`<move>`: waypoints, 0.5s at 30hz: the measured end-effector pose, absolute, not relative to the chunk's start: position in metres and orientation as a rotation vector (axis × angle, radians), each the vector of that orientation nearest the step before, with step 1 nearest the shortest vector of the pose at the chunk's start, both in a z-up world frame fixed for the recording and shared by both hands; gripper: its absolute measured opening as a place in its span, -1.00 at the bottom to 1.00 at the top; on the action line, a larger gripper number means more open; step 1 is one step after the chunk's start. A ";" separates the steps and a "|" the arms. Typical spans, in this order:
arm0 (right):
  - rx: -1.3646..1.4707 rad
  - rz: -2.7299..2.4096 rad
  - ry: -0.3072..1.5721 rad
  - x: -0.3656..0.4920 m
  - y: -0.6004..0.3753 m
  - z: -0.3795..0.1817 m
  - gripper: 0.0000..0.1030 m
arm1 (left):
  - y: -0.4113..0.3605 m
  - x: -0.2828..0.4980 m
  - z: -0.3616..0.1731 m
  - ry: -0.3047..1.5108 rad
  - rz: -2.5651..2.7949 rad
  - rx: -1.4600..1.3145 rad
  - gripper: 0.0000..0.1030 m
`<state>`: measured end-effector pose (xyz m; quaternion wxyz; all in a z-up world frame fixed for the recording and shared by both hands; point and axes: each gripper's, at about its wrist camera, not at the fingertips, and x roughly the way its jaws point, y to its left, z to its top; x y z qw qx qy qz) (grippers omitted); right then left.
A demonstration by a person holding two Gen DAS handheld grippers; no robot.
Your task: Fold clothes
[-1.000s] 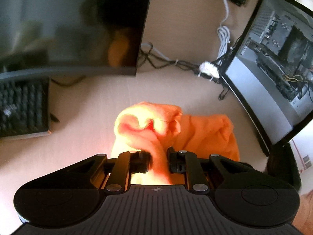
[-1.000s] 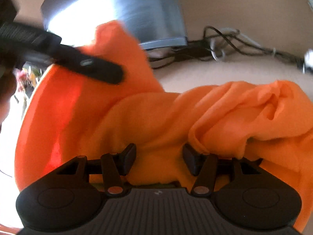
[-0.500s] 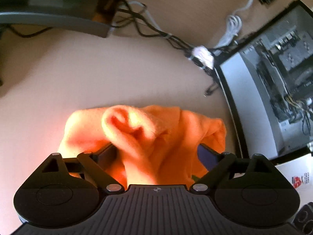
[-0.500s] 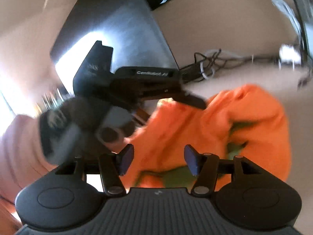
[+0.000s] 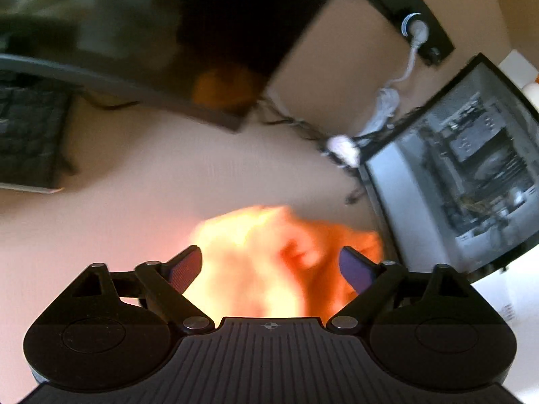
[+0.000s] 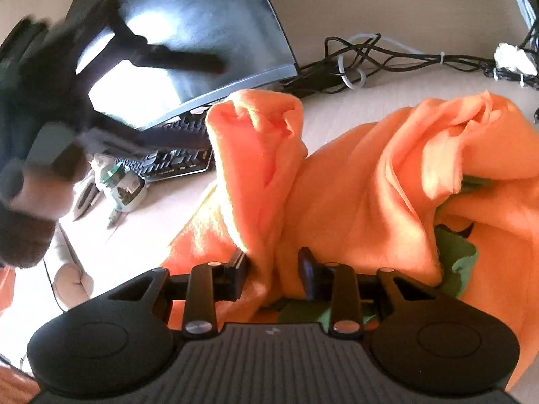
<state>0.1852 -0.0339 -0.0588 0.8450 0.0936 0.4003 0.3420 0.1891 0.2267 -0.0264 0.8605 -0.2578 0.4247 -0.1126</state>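
Note:
An orange garment with a green patch lies crumpled on the beige desk. My right gripper is shut on a raised fold of the orange garment, which stands up between its fingers. My left gripper is open, its jaws wide apart, above the blurred orange garment and not holding it. The left gripper also shows in the right wrist view, blurred, up at the left.
A dark monitor and a keyboard stand to the left, a tangle of cables runs along the back. An open computer case stands at the right. A wall socket strip sits behind.
My left gripper let go of the garment, opened wide and pulled up and away. My right gripper closed on a fold of the garment, which now lies lower on the desk.

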 end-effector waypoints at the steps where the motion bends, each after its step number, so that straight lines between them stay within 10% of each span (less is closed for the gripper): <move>1: 0.189 0.719 0.842 0.184 -0.034 -0.057 -0.40 | 0.232 0.184 -0.036 0.918 -0.223 -0.561 0.26; 4: 0.160 0.709 0.800 0.188 -0.024 -0.048 -0.40 | 0.245 0.171 -0.065 0.991 -0.188 -0.622 -0.06; 15: 0.238 0.654 0.834 0.217 0.000 -0.032 -0.38 | 0.207 0.161 -0.075 0.974 -0.236 -0.474 0.01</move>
